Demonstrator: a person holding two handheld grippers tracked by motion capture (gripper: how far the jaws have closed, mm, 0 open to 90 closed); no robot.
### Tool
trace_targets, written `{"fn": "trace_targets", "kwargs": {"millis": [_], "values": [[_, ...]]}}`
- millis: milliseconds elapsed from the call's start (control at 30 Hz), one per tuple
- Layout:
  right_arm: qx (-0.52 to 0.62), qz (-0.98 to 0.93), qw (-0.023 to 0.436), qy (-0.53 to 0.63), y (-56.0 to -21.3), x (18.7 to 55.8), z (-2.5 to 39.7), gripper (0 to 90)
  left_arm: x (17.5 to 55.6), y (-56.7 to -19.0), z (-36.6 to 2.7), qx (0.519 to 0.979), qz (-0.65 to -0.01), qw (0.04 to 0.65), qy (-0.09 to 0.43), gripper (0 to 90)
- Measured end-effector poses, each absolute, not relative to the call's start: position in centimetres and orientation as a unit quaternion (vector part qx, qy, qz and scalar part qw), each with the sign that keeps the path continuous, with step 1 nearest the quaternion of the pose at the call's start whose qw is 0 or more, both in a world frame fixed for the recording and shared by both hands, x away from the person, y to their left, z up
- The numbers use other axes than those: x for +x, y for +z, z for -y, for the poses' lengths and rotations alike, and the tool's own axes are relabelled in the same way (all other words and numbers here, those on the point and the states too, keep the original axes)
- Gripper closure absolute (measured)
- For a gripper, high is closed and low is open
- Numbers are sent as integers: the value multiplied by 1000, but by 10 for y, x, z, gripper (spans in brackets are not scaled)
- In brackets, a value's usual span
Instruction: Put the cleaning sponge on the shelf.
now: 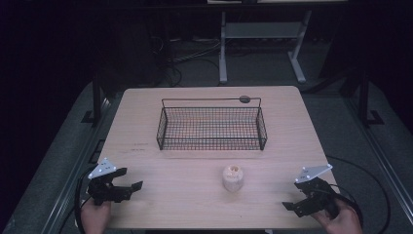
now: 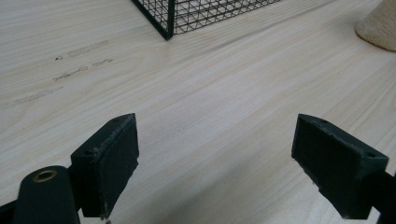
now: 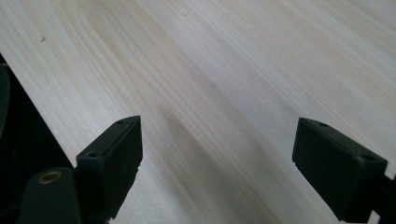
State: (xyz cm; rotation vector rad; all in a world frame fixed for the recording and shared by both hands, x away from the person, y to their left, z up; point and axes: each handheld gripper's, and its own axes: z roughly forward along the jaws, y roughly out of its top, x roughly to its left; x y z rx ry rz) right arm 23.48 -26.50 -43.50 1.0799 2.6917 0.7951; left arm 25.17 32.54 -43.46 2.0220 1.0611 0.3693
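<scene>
A black wire basket stands empty at the middle back of the light wooden table. In front of it sits a small cream, rough-textured cup-like object, whose edge also shows at the top right of the left gripper view. My left gripper rests at the front left, jaws wide apart and empty. My right gripper is at the front right corner, also open over bare wood. A corner of the basket appears ahead of the left jaws.
Faint marks lie on the wood left of the basket. The table's front edge runs close beside the right gripper's jaws. Black cables trail off the right side. A white desk frame stands on the floor beyond.
</scene>
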Motion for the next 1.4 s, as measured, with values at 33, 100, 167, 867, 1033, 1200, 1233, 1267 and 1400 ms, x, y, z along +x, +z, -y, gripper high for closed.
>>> {"fn": "trace_targets", "kwargs": {"millis": [33, 100, 167, 867, 1033, 1200, 1233, 1267, 1400], "values": [[356, -894, 69, 264, -434, 236, 265, 157, 252, -435, -326, 800, -421, 402, 146, 137], [354, -895, 68, 264, -433, 237, 263, 157, 252, -435, -326, 800, -421, 401, 145, 137], [350, -896, 70, 264, -433, 238, 262, 157, 251, -435, -327, 799, -424, 401, 146, 137], [309, -911, 63, 267, -424, 242, 237, 153, 247, -435, -326, 799, -424, 400, 149, 137], [303, -914, 60, 265, -421, 246, 230, 152, 247, -435, -324, 800, -424, 398, 147, 137], [291, -918, 58, 265, -418, 246, 224, 152, 247, -435, -324, 799, -425, 398, 148, 137], [291, -918, 56, 263, -418, 246, 224, 152, 247, -435, -324, 799, -425, 398, 148, 137], [290, -919, 55, 262, -417, 247, 222, 151, 247, -435, -324, 800, -425, 398, 148, 136], [282, -924, 54, 253, -414, 249, 216, 152, 248, -435, -323, 802, -422, 395, 149, 137]]}}
